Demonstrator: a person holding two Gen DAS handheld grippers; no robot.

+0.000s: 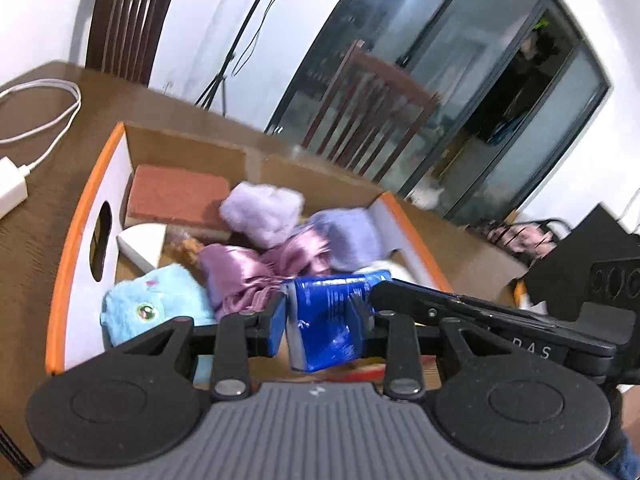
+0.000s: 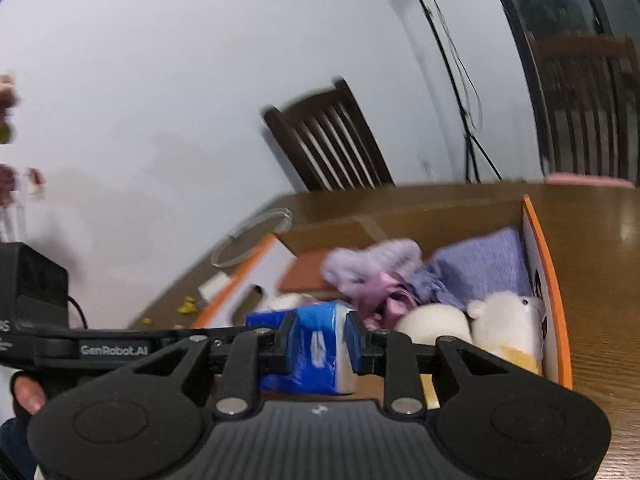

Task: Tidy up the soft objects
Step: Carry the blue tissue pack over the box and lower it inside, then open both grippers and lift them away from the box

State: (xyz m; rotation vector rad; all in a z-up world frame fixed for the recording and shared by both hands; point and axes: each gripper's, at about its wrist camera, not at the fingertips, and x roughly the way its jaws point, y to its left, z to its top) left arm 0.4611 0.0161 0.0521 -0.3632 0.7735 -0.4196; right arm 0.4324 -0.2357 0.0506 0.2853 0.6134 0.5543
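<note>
A blue tissue pack (image 1: pixel 326 320) is clamped between both grippers, held above the near end of an open cardboard box (image 1: pixel 68 240) with orange edges. My left gripper (image 1: pixel 324 312) is shut on one end of the pack. My right gripper (image 2: pixel 320 340) is shut on the other end of the pack (image 2: pixel 316 348). Inside the box lie a blue plush (image 1: pixel 156 304), pink satin cloth (image 1: pixel 256 272), lilac fluffy items (image 1: pixel 264 208), a sponge (image 1: pixel 176 196), a purple cloth (image 2: pixel 476 268) and white plush toys (image 2: pixel 504 320).
The box sits on a brown wooden table (image 1: pixel 36 216). A white charger and cable (image 1: pixel 16 176) lie at the left. Two dark wooden chairs (image 1: pixel 128 20) stand behind, with a tripod and glass doors. A clear ring (image 2: pixel 252 236) lies on the table.
</note>
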